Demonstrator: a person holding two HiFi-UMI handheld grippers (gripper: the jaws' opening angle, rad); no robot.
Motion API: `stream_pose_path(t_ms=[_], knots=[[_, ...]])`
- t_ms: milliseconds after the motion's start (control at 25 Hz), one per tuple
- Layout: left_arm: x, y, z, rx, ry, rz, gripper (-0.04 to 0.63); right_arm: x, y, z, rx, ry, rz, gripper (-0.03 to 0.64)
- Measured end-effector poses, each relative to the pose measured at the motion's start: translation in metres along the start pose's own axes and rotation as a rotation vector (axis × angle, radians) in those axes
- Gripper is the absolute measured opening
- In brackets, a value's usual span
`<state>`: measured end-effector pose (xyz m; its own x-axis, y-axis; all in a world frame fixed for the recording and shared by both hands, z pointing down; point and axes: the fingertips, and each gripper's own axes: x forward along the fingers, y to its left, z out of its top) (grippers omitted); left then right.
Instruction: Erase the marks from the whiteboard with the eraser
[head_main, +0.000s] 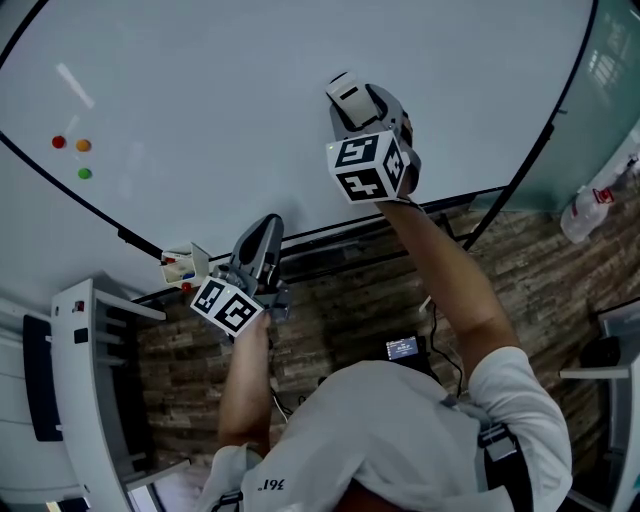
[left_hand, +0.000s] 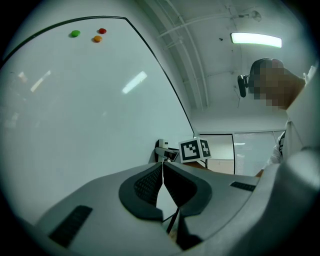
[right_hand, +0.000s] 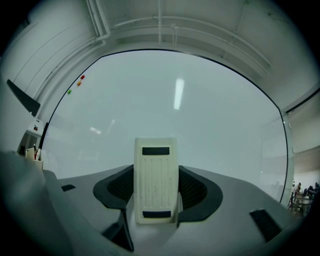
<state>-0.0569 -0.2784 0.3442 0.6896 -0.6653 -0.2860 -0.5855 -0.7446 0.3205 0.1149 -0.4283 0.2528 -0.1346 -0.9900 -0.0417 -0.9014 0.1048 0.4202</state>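
The whiteboard (head_main: 250, 90) fills the wall ahead, and I see no pen marks on it. My right gripper (head_main: 350, 100) is raised against its lower middle and is shut on the white eraser (right_hand: 155, 179), which stands upright between the jaws; the eraser (head_main: 347, 98) touches or nearly touches the board. My left gripper (head_main: 262, 240) hangs lower, near the board's bottom edge, shut with nothing in it. In the left gripper view its jaws (left_hand: 162, 167) meet at the tips. Three round magnets, red (head_main: 58, 142), orange (head_main: 83, 145) and green (head_main: 85, 173), stick at the board's left.
A small box with markers (head_main: 183, 265) sits on the board's tray at the lower left. A white chair or stand (head_main: 85, 390) is at the left. A glass partition (head_main: 610, 90) borders the right. Patterned floor lies below.
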Motion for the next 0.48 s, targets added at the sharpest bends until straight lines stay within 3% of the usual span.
stream_pose_path(t_ms=[480], knots=[[0.012,-0.005,-0.007,-0.005,0.021,-0.024,0.008,-0.003,-0.034,-0.021,0.011,0.030,-0.040,0.273]])
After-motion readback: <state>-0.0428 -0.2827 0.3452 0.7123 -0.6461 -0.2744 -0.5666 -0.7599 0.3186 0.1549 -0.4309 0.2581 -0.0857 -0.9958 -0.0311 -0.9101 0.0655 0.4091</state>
